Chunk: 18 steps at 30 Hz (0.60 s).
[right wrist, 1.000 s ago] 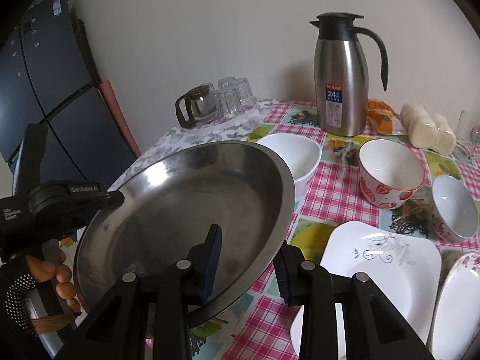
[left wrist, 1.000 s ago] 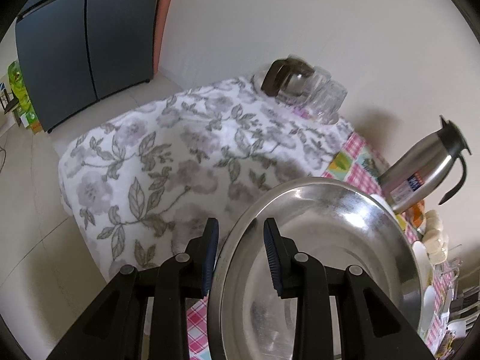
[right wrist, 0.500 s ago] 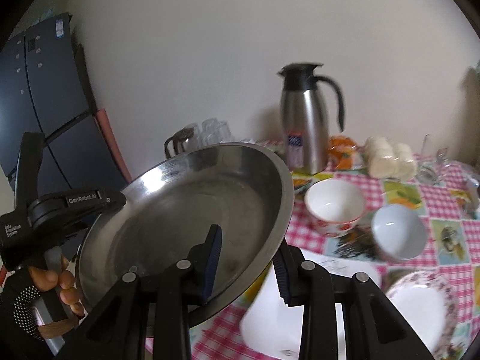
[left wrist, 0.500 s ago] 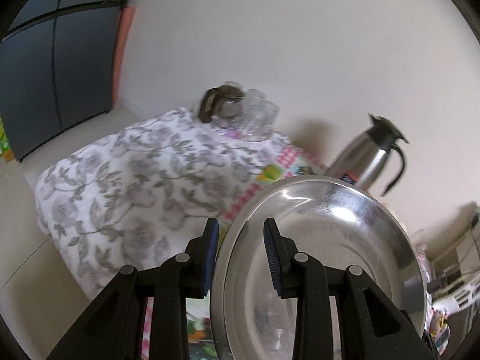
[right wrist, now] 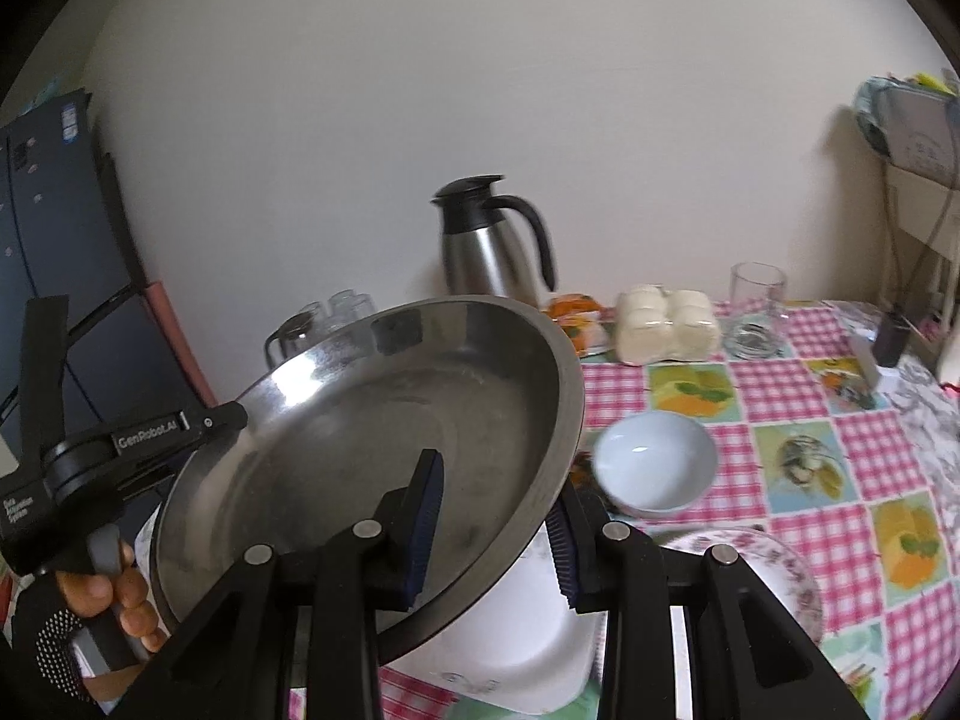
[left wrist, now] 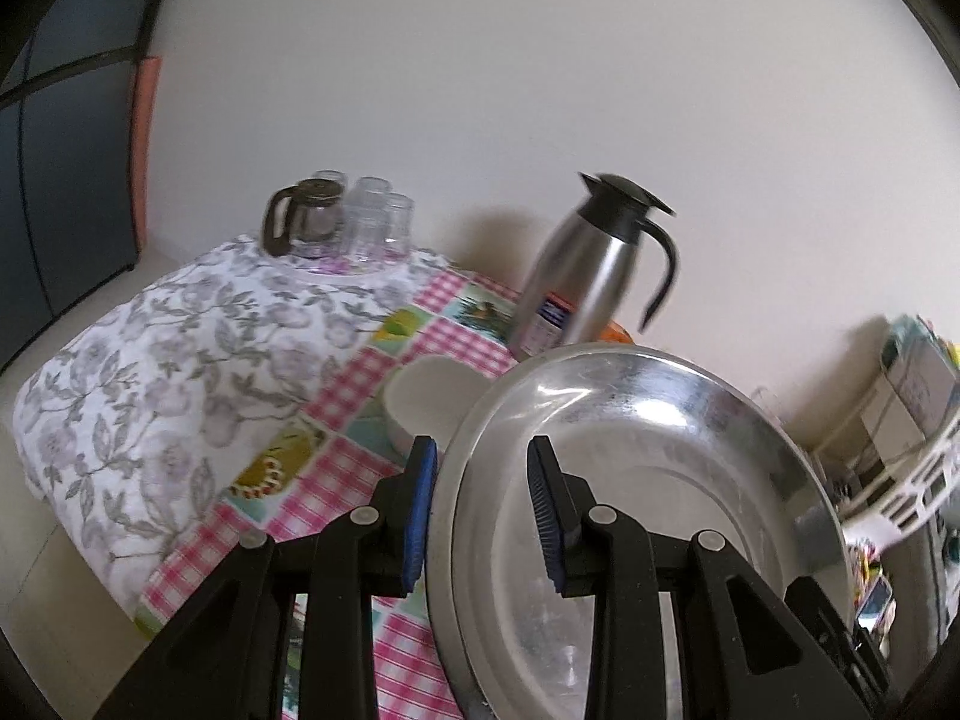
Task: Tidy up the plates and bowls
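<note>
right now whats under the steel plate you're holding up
In the right wrist view, a white square plate on the checked cloth lies partly below the steel plate; the rest beneath it is covered.

Left gripper arm, white print: "GenRobot.AI"
Left gripper body, below that arm: small white lettering in three lines, too small to read
Steel flask label, low on its body left of the handle: blue and red, print blurred, unreadable
</note>
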Tool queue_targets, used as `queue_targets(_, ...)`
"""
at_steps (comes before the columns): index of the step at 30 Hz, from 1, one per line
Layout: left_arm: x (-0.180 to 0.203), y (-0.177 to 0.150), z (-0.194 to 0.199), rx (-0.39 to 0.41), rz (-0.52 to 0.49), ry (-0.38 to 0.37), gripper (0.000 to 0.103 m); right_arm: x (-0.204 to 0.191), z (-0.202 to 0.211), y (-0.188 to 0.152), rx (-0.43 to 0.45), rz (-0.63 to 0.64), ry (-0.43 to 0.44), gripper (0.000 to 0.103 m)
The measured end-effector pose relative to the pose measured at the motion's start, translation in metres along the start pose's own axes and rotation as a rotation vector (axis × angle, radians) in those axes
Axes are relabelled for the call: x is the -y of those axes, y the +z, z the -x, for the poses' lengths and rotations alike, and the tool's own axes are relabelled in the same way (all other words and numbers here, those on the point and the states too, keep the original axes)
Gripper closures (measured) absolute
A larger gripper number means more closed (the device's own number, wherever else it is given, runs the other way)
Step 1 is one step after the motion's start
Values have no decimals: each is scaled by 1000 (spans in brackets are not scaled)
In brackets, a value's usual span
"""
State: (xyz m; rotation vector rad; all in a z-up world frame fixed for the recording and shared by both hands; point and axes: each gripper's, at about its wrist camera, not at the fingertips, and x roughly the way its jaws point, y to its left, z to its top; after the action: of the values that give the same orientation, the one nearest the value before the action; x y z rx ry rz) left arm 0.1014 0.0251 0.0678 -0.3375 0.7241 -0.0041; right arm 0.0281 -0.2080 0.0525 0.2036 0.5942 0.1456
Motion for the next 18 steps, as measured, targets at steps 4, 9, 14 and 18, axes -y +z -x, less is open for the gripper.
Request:
queue_targets(4,19,-7,-3,-13,-43,-18,71,19,9,0,4,-23,-30,68)
queue_targets(9,33,-17,-6,-41,-62,-58,71,38,20,0,3,-45,-50,68)
queue_targets(14,43,-26,-12,-79,-79,-75,71,49,24,-3,-9,-40,-77,68)
queue_targets(18,48,-33,-19,-114,-98,-72,71,60,21,-5,-35,-73,-88,68)
